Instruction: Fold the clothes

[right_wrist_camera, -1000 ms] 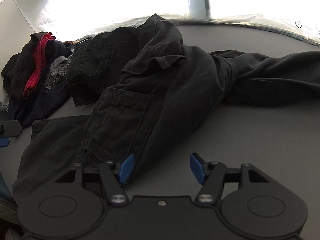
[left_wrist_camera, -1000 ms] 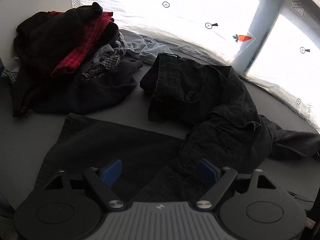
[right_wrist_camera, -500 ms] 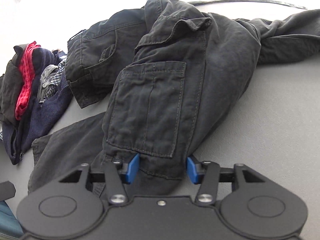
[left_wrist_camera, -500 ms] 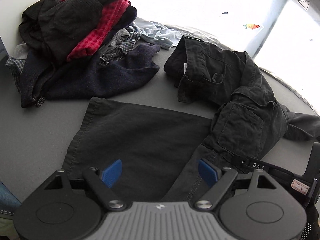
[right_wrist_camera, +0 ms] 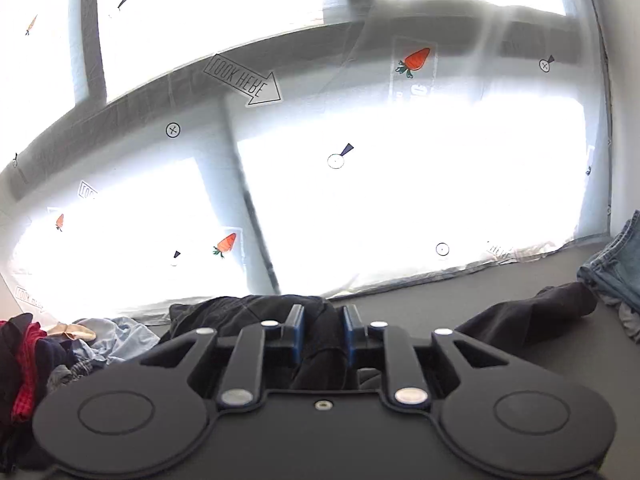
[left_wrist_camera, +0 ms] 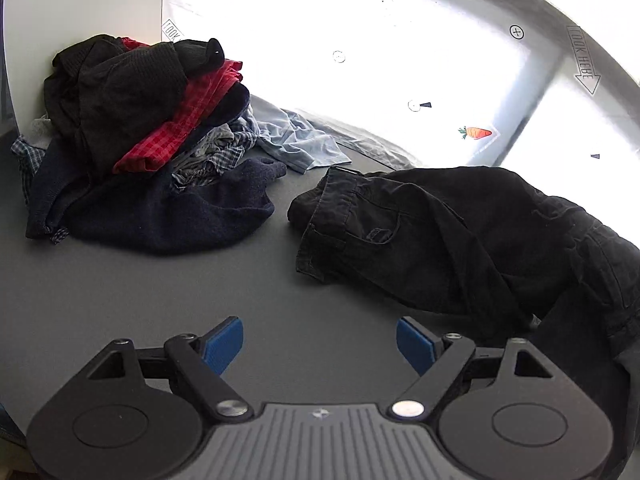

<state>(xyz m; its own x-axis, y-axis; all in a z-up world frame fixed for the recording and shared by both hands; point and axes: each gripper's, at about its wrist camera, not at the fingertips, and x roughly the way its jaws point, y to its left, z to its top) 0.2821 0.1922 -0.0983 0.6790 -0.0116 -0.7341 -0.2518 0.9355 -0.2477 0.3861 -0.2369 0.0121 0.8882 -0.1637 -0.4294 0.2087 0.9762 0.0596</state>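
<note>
Black cargo trousers (left_wrist_camera: 460,240) lie crumpled on the grey table (left_wrist_camera: 140,300), waistband toward the middle, one leg rising at the right edge. My left gripper (left_wrist_camera: 319,344) is open and empty, low over bare table left of the trousers. My right gripper (right_wrist_camera: 320,332) is shut on a fold of the black trousers (right_wrist_camera: 320,360) and holds it lifted, the camera tilted up toward the bright window. Another trouser leg (right_wrist_camera: 528,312) trails to the right on the table.
A heap of clothes (left_wrist_camera: 132,152) with a red checked shirt, dark jumper and pale blue garment sits at the back left; it also shows in the right wrist view (right_wrist_camera: 28,360). Blue jeans (right_wrist_camera: 616,264) lie at the far right. A covered window (right_wrist_camera: 360,180) backs the table.
My right gripper closed on the trouser leg and lifted it, tilting upward. The flat leg in front of my left gripper has been pulled away, leaving bare table there.
</note>
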